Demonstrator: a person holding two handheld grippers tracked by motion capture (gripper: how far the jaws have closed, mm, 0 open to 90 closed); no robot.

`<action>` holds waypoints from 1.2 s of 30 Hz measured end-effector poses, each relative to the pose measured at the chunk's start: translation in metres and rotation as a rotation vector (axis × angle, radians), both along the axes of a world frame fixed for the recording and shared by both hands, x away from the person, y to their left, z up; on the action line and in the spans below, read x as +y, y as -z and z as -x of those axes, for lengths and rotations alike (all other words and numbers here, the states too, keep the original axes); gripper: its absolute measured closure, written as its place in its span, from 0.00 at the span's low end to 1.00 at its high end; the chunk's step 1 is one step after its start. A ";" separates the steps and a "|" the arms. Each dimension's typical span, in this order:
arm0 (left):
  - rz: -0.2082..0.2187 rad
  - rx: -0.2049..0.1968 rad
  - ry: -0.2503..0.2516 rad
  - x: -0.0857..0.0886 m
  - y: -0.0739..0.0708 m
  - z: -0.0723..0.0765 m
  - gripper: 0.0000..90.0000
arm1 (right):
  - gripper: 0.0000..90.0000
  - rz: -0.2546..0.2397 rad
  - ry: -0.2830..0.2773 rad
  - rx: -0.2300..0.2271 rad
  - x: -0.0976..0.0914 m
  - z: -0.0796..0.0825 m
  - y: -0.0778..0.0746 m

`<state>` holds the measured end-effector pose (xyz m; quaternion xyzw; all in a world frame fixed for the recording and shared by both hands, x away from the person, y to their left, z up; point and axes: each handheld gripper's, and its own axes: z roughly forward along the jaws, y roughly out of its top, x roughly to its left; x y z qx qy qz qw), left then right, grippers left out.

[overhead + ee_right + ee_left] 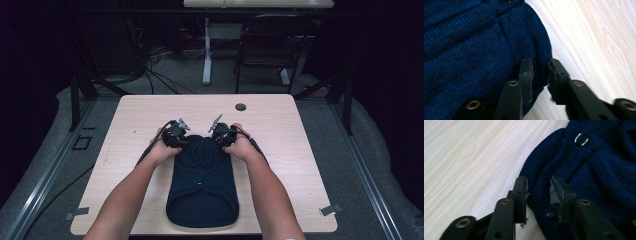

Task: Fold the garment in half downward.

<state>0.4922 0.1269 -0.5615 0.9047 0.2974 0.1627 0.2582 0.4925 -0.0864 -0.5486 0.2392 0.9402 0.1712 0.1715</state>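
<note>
My left gripper (537,192) and right gripper (540,72) each pinch a far corner of the dark blue knit garment (202,182). It lies mid-surface (300,150), long axis running from the grippers back to the near edge.

Left gripper (176,134) and right gripper (223,134) sit at the far corners of the dark blue knit garment (202,185), which lies flat on the bench (280,115). Between the two grippers only a narrow gap over the garment's far edge; hands crowd it from both sides. Beyond both grippers, bare bench runs to the far edge, interrupted by one round grommet hole (241,107) ahead of the right gripper. Outward of the left gripper: open wood (469,157) to the bench side. Outward of the right gripper: open wood (599,37) likewise. Behind the grippers, the forearms and garment occupy the middle.
</note>
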 end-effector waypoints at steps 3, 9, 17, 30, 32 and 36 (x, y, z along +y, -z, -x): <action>-0.005 -0.001 -0.001 -0.001 -0.001 0.001 0.81 | 0.88 0.017 0.006 -0.003 0.003 0.002 -0.001; -0.015 -0.005 -0.001 -0.002 -0.004 0.002 0.86 | 0.91 0.009 0.006 -0.006 0.001 0.005 -0.003; 0.007 -0.016 0.000 0.001 -0.012 0.004 0.87 | 0.92 -0.025 0.001 -0.022 -0.005 0.006 -0.012; 0.062 -0.072 0.014 0.010 -0.044 0.012 0.87 | 0.92 -0.079 -0.038 -0.080 -0.011 0.013 -0.043; 0.068 -0.081 0.021 0.011 -0.050 0.014 0.87 | 0.92 -0.080 -0.050 -0.096 -0.012 0.016 -0.048; 0.079 -0.107 0.030 0.012 -0.063 0.017 0.87 | 0.92 -0.089 -0.059 -0.116 -0.015 0.019 -0.060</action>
